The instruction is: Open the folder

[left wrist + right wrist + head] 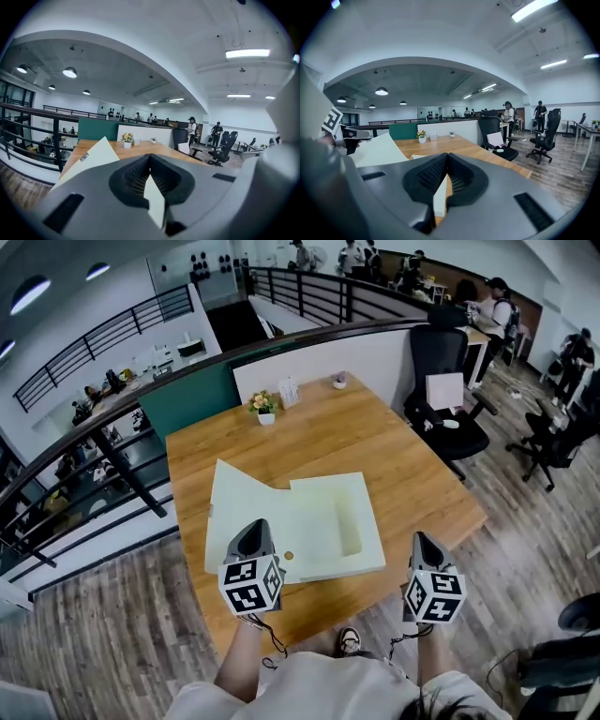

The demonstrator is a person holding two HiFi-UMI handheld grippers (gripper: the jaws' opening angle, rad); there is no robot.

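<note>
**A:** Your folder (314,521) lies spread open on the desk (394,456), near the front edge, cover flap out to your left, pocket side to the right.

**B:** Your left gripper (253,527) hangs over the folder's front left part, jaws pressed together at the tips. A pale sliver shows behind them; I cannot tell whether you pinch it.

**A:** Your right gripper (419,540) sits at the desk's front right edge, apart from the folder, jaws closed too, holding nothing.

**B:** A potted plant (265,407) stands at the far edge.
</note>
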